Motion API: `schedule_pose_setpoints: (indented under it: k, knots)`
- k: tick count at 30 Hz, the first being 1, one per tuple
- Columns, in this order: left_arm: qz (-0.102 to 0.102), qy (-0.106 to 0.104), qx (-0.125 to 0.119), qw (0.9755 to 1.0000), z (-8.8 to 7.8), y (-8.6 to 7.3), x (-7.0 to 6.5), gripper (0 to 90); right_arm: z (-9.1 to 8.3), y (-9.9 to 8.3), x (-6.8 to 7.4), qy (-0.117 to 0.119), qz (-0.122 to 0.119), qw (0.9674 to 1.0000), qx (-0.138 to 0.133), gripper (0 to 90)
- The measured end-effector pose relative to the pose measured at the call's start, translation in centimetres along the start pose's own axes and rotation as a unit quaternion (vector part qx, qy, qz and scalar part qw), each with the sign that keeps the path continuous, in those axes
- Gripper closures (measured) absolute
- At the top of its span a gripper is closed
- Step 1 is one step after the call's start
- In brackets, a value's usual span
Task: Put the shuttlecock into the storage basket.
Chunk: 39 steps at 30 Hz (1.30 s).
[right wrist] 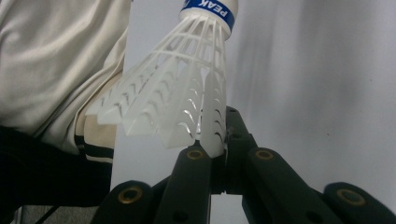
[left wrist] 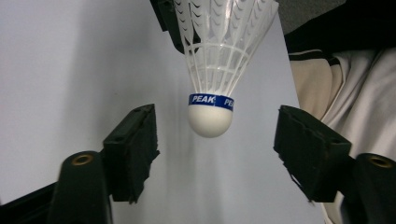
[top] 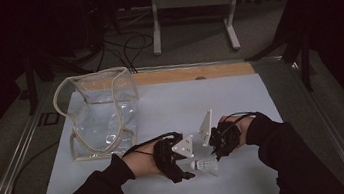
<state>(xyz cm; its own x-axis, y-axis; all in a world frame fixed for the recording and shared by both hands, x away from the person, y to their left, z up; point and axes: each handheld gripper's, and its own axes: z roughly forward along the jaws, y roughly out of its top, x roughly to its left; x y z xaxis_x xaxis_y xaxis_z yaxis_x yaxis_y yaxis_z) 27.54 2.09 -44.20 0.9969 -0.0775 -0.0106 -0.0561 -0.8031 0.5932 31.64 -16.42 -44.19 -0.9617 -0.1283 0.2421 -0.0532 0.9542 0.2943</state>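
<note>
1. High view: both my hands sit low and centre in the frame on the white table (top: pixel 161 108). The left gripper (top: pixel 189 168) and the right gripper (top: pixel 214 154) face each other with a white shuttlecock (top: pixel 208 165) between them.
2. Right gripper view: the right gripper (right wrist: pixel 212 154) has its jaws pressed together on the edge of the shuttlecock (right wrist: pixel 187 93) skirt, at lower centre. The cork end with its blue band points to the top of the frame.
3. Left gripper view: the left gripper (left wrist: pixel 215 140) has its jaws wide apart, one at lower left, one at lower right. The shuttlecock (left wrist: pixel 212 93) hangs cork-down between them, touching neither. The blue band reads "PEAK".
4. High view, upper left: a clear plastic bag (top: pixel 101 111) with pale trim stands on the table with its mouth agape, well apart from both grippers.
5. Beyond the table's far edge, a white frame stand (top: pixel 193 8) is on the floor.
</note>
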Motion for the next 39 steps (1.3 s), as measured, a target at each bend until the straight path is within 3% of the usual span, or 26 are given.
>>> schedule_pose_setpoints:
  k: [11,21,39]
  knots:
    - [0.014,-0.001,0.009,0.9999,1.0,0.2,-0.1,52.9,0.1,0.1,0.0,-0.001,-0.005,1.0000,-0.005,90.0]
    - [0.022,-0.007,0.014,0.9996,1.3,0.2,-0.1,64.7,0.2,0.2,0.0,-0.001,-0.009,1.0000,-0.003,90.0]
    - [0.035,-0.016,0.028,0.9989,1.1,0.3,-0.1,66.6,0.4,0.6,0.3,-0.004,-0.007,1.0000,-0.002,89.5]
